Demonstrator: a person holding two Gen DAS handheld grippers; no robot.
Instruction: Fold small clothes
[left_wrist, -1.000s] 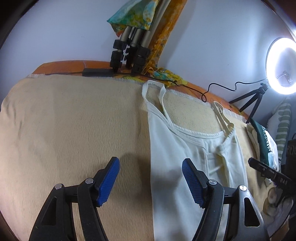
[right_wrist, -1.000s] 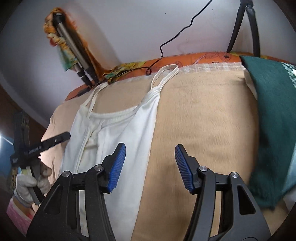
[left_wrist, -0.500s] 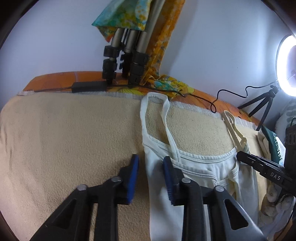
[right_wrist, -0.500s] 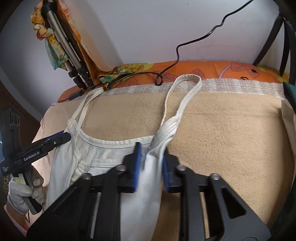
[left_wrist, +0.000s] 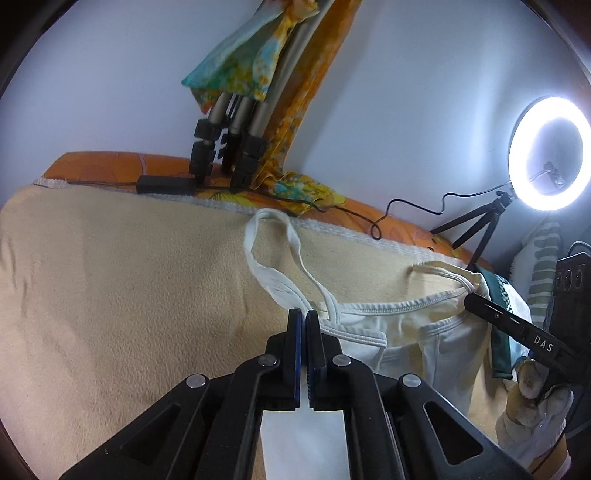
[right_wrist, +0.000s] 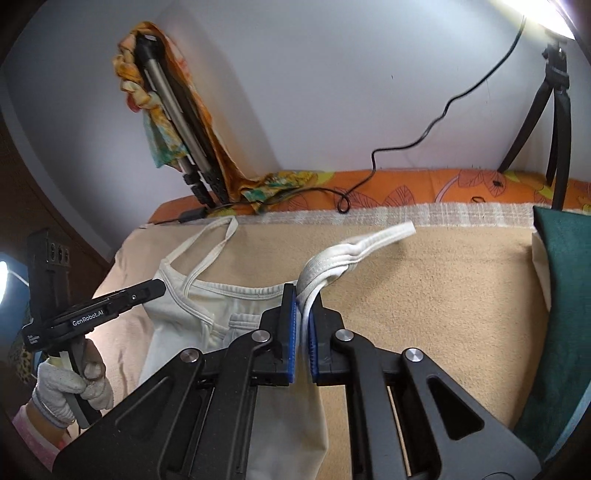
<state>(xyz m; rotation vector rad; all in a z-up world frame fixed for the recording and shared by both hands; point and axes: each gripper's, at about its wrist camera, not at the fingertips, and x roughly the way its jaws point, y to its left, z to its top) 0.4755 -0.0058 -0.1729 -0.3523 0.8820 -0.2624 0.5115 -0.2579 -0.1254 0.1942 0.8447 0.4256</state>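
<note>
The left gripper pinches one shoulder of the white top on the beige blanket, while the right gripper clamps the other shoulder.

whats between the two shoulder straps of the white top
Bare beige blanket: nothing lies between the straps of the white top, as the right wrist view shows, with the right gripper clamped at one strap's base.

You can read "DAS" in white on the right gripper body, left wrist view. "GenRobot.AI" sits on the left gripper body, right wrist view; smaller print beside it is illegible.
</note>
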